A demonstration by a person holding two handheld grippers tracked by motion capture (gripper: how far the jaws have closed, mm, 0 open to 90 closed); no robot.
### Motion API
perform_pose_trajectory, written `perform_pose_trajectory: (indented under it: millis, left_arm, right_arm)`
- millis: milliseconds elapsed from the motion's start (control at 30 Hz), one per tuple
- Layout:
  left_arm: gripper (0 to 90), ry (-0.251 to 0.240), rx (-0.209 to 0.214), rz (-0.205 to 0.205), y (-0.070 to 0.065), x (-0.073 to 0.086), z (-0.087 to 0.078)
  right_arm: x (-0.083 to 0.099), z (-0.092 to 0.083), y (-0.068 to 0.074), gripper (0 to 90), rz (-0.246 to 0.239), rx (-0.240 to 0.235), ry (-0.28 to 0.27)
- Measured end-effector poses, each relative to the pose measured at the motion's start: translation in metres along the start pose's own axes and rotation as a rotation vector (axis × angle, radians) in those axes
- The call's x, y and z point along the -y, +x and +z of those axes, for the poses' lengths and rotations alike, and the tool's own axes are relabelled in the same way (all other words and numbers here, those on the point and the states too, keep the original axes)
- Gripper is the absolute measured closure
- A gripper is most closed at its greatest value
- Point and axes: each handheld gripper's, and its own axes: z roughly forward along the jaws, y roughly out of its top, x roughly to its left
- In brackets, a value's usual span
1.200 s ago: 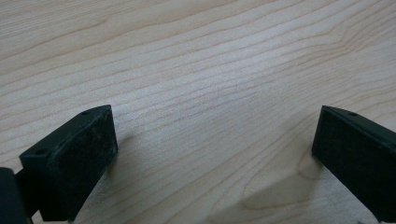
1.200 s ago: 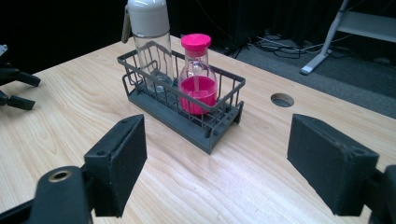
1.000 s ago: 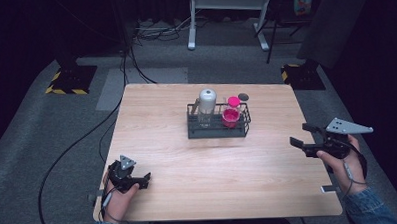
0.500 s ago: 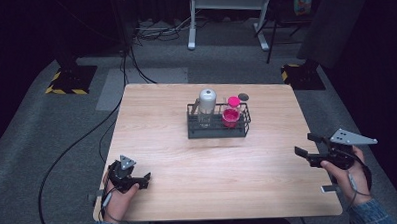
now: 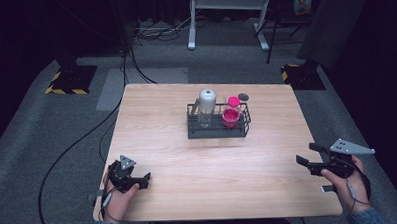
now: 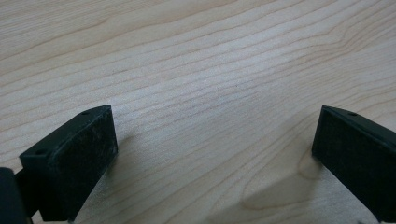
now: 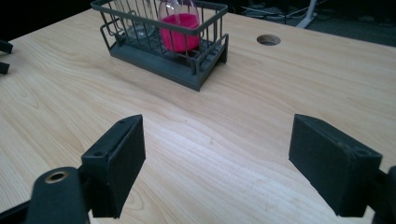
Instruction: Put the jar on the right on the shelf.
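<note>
Since a second ago my right claw [image 5: 306, 155] has sunk toward the near right corner of the bench [image 5: 156, 113] and drawn back toward me, while my left claw [image 5: 143, 180] has kept its place at the near left corner.

Starting from the left: the left claw rests low over bare wood, its jaws released and wide apart with nothing between them, as its own gripper view shows. In the middle of the bench, toward the far side and well apart from both claws, stands the dark wire basket [image 5: 218, 133]. In its left part is a clear bottle with a silver cap [image 5: 207, 105]; beside it on the right a bottle of pink liquid [image 5: 231, 114] with a pink lid. Just behind the basket is a round hole [image 5: 243, 96] in the benchtop. At the right, my right claw hangs released too, empty, its jaws having just opened a little further, pointing toward the basket.

What worries me: both bottles stand upright and close together inside thin wire walls. If I come in from this low angle, a jaw could catch the basket rim and drag or tip the whole thing, or knock one bottle against the other.
</note>
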Motion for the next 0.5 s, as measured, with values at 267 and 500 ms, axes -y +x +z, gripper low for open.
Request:
perform_pose_trajectory:
  millis: [267,500]
  left_arm:
    - [0.2,0.001,0.0,-0.001,0.0,0.0,0.0]
    - [0.2,0.0,0.0,0.0,0.0,0.0,0.0]
  right_arm:
    - [0.018,0.006,0.0,18.6,0.01,0.007,0.03]
    - [0.032,0.011,-0.001,18.6,0.028,0.006,0.053]
